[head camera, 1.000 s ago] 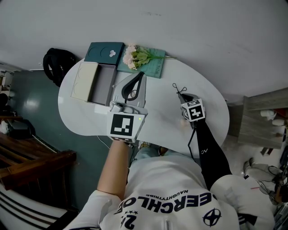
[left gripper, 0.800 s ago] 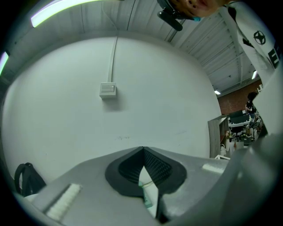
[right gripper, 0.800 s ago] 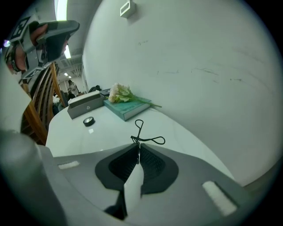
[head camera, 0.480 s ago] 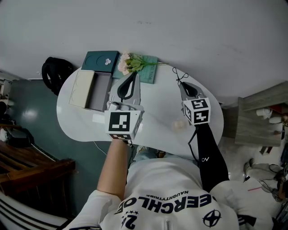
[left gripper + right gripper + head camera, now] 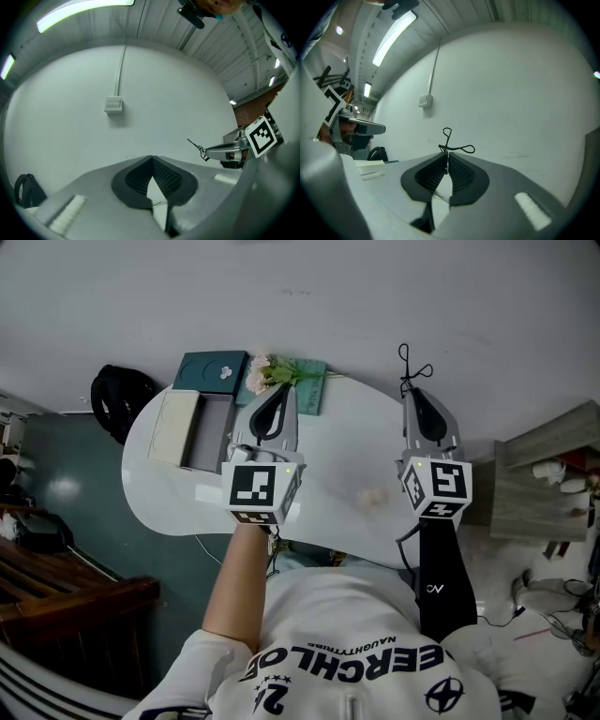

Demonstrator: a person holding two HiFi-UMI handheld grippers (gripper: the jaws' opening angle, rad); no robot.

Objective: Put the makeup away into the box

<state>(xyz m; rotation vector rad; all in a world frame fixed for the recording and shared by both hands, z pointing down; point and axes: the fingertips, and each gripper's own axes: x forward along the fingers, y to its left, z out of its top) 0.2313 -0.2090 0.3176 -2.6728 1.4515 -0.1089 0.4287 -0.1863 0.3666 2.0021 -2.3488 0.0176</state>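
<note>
Up by the far right edge of the worktop point(image 5: 337, 451), the right tongs point(image 5: 413, 392) are clamped on a thin black eyelash curler point(image 5: 410, 367), only its loops poking out. Left tongs point(image 5: 281, 392) are pinched together, empty, partly covering the open box point(image 5: 208, 432). Small pale blob point(image 5: 375, 497) on the worktop, can't tell what.

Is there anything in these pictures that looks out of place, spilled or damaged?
Nothing is spilled or damaged. One thing stands out: the right gripper is shut on only one end of a black eyelash curler, whose loop handles stick out past the jaw tips, away from the open box. That hold looks slight.
</note>
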